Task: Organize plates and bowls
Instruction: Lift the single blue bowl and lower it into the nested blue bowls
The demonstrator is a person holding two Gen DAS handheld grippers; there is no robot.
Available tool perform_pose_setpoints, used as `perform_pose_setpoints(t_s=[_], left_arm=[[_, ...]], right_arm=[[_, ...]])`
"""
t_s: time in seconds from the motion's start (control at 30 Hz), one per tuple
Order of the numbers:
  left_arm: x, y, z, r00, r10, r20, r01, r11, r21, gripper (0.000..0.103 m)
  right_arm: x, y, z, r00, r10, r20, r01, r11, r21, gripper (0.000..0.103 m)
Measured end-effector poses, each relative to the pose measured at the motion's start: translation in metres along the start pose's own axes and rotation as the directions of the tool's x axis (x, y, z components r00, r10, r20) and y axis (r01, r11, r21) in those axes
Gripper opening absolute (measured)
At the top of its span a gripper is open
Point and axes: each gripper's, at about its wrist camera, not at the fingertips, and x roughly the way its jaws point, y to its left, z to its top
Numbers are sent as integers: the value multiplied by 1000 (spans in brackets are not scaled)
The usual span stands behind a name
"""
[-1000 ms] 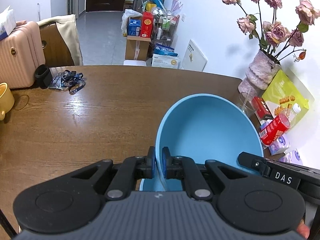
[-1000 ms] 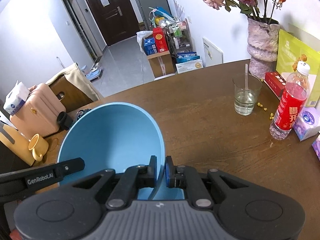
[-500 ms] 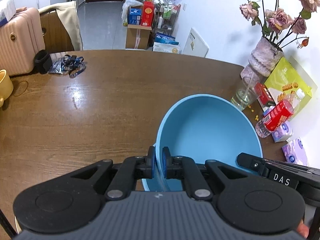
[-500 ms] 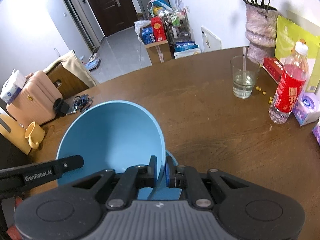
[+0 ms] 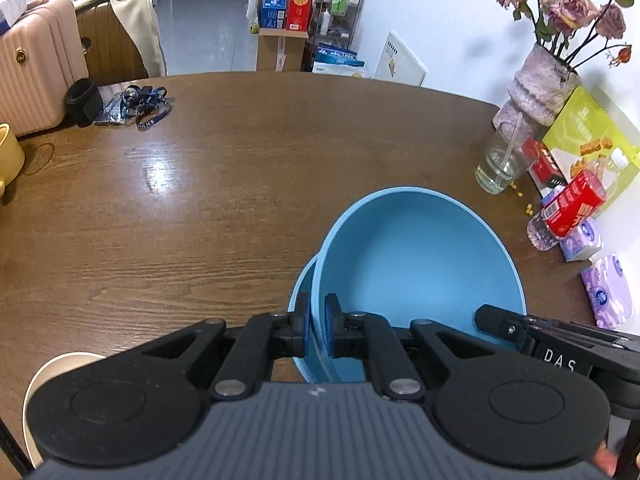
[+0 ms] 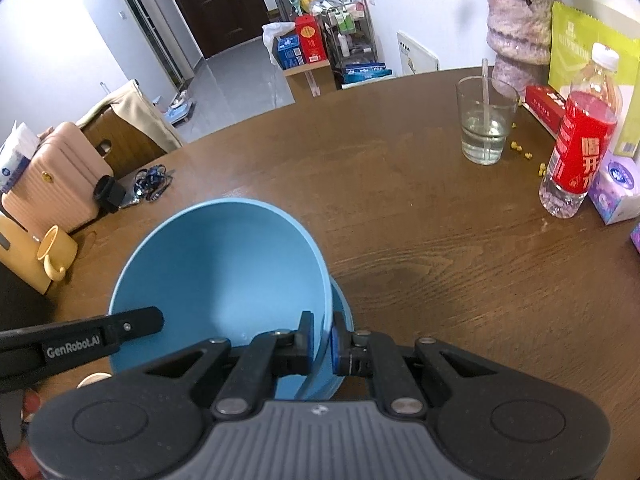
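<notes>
A light blue bowl (image 5: 416, 264) (image 6: 224, 272) hangs tilted over the brown wooden table (image 5: 200, 220). My left gripper (image 5: 316, 322) is shut on the bowl's left rim, and my right gripper (image 6: 321, 340) is shut on the opposite rim. Each gripper's finger shows at the far rim in the other view. Directly under the held bowl sits a second blue bowl (image 5: 300, 292) (image 6: 343, 314), of which only a sliver of rim shows. Whether the two bowls touch is hidden.
A beige dish (image 5: 60, 364) lies at the near left table edge. To the right stand a glass with a straw (image 6: 486, 124), a red-labelled bottle (image 6: 580, 148), a vase (image 6: 518, 36) and tissue packs (image 5: 608, 292). A yellow mug (image 6: 56, 252) and a lanyard (image 5: 148, 104) are at the left.
Both grippers have sunk toward the table with the blue bowl between them. The rim of the second blue bowl has come into view beneath it.
</notes>
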Motion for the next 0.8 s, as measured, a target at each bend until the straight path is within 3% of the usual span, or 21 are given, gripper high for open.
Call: perform_pose_setpoints(t_s=[0.8], left_arm=[[35,-5,-8,996,77,-44,-75,996,43,8]], right_arm=[[33,4,-3,997,-59,-47,56,996,-69,8]])
